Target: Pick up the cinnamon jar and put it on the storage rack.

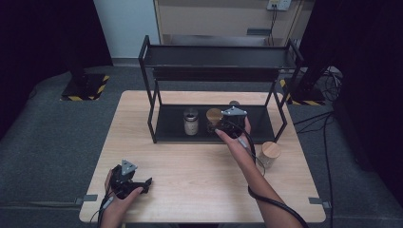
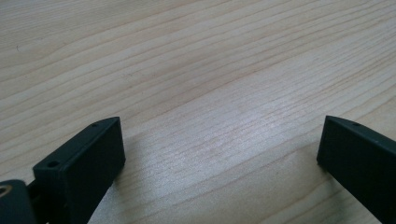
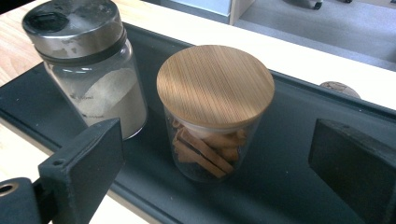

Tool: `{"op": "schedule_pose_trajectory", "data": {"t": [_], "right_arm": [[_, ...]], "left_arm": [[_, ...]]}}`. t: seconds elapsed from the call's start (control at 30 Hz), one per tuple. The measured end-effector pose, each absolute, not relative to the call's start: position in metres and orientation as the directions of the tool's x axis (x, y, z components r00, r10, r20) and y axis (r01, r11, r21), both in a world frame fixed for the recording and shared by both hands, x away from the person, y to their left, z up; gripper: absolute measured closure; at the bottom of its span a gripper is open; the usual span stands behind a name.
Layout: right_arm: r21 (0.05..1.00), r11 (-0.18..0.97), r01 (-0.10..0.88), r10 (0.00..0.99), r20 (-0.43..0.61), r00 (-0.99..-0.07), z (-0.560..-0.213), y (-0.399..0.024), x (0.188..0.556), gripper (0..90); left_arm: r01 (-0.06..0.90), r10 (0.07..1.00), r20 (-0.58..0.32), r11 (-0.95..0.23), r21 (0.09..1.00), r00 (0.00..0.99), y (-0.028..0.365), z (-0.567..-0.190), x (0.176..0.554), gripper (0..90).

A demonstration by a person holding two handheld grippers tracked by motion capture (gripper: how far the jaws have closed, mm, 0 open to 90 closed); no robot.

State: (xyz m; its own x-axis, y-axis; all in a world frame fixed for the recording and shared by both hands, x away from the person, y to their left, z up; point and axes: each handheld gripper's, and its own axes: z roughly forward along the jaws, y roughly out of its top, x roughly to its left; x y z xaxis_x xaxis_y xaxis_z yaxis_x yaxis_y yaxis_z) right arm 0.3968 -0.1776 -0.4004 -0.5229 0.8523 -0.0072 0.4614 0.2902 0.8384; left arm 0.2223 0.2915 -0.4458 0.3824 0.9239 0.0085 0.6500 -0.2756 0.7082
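Observation:
A glass jar with a bamboo lid, holding brown sticks, stands on the lower shelf of a black two-tier rack. Left of it on the same shelf is a glass shaker with a metal lid and white powder inside. My right gripper hovers at the shelf's front edge. In the right gripper view its jaws stand open on either side of the bamboo-lid jar without touching it. My left gripper rests near the table's front left, open, with bare wood between its jaws.
A second bamboo-lid jar stands on the wooden table right of the rack. A small round cork-like object lies behind the shelf. The rack's upper shelf overhangs the lower one.

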Motion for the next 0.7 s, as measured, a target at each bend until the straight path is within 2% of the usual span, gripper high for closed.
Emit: {"op": "schedule_pose_trajectory", "data": {"t": [0.7], "right_arm": [[0.834, 0.304, 0.46, 0.833, 0.002, -0.554, -0.378, -0.2, 0.38, 3.6]], "left_arm": [[0.65, 0.924, 0.009, -0.276, 0.708, 0.382, 0.292, -0.446, 0.222, 0.0]]}}
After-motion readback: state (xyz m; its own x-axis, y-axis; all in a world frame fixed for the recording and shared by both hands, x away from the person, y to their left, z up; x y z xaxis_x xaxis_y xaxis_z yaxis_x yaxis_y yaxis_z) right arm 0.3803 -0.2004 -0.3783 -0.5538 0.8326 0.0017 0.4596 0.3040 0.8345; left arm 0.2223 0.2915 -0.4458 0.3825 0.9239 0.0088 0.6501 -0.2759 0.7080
